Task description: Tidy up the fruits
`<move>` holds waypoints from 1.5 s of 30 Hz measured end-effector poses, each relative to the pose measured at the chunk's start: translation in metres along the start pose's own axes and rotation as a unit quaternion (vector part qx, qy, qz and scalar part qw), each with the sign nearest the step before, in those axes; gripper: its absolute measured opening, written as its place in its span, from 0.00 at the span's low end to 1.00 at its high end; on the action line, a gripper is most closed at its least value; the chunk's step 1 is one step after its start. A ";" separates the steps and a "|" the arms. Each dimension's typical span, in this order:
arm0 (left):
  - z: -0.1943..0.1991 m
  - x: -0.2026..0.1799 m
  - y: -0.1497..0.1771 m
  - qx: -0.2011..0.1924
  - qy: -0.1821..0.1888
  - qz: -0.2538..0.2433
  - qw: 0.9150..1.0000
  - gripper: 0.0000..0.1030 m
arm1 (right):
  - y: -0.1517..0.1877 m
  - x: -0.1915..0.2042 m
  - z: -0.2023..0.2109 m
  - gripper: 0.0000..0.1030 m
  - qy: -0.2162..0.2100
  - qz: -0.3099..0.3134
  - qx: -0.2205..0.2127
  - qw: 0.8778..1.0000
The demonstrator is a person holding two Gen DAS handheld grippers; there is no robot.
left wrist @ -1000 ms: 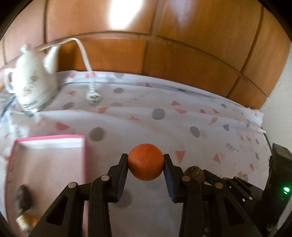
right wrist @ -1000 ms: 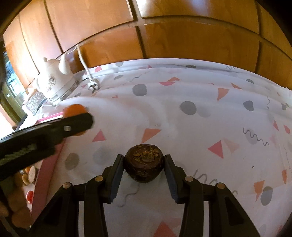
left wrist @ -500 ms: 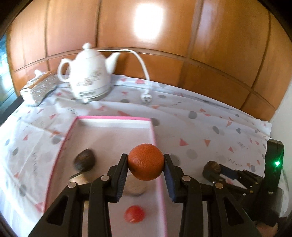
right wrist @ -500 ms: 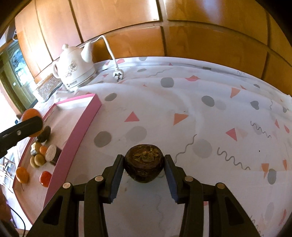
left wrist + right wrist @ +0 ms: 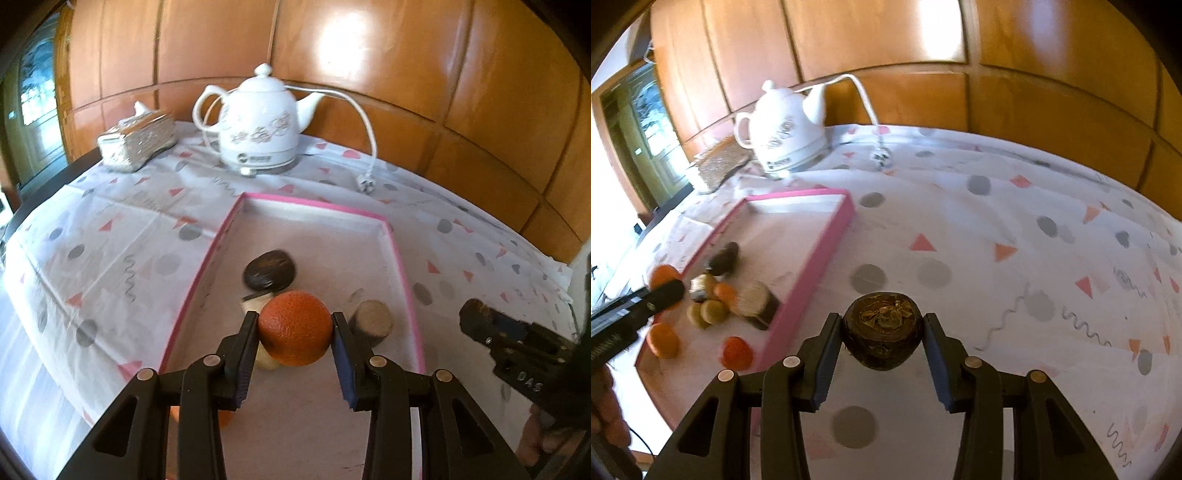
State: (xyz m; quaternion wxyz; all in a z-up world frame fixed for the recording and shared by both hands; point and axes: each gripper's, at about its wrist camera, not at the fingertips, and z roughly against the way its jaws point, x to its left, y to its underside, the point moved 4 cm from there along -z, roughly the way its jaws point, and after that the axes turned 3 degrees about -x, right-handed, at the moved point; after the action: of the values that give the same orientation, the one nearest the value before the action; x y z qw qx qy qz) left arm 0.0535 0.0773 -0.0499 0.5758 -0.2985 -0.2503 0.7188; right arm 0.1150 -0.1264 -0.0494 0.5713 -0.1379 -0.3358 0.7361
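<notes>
My left gripper point(image 5: 294, 328) is shut on an orange point(image 5: 294, 326) and holds it above the pink-rimmed tray point(image 5: 402, 273). The tray holds a dark oval fruit point(image 5: 269, 274), a brown cut piece point(image 5: 372, 318) and several small fruits partly hidden under the orange. My right gripper point(image 5: 882, 328) is shut on a dark brown round fruit point(image 5: 882, 328) above the patterned tablecloth, right of the tray point(image 5: 816, 254). The left gripper with its orange point(image 5: 663, 275) shows at the left edge of the right wrist view. The right gripper shows in the left wrist view point(image 5: 476, 317).
A white electric kettle point(image 5: 258, 129) with its cord and plug point(image 5: 365, 182) stands behind the tray. A silver tissue box point(image 5: 136, 142) sits at the back left. A wooden panelled wall runs behind the table. The table's edge drops off at the left.
My left gripper has swung left with the orange, from the open cloth to over the tray. My right gripper has also moved left, still holding the brown fruit.
</notes>
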 end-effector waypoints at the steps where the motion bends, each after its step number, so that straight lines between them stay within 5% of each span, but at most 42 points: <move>1: 0.000 0.002 0.002 0.000 -0.002 0.003 1.000 0.38 | -0.001 0.005 0.001 0.43 -0.003 0.005 -0.001 1.000; 9: 0.008 0.019 0.003 -0.018 -0.014 0.019 1.000 0.50 | -0.017 0.053 -0.004 0.43 -0.032 0.059 -0.003 0.998; 18: 0.016 0.029 0.000 -0.031 -0.019 0.027 0.999 0.51 | -0.032 0.092 -0.021 0.43 -0.060 0.087 0.001 0.994; 32: 0.024 0.038 0.000 -0.040 -0.039 0.033 0.998 0.55 | -0.032 0.112 -0.038 0.47 -0.093 0.065 0.023 0.993; 45: 0.041 0.022 0.003 -0.069 -0.054 0.016 0.996 0.90 | -0.011 0.091 0.008 0.50 -0.014 0.050 -0.034 0.998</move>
State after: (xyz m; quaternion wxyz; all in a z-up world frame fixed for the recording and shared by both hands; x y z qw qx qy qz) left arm 0.0185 0.0975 -0.0261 0.5278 -0.3020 -0.3253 0.7241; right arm 0.0903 -0.0431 -0.0197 0.5246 -0.1636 -0.3608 0.7536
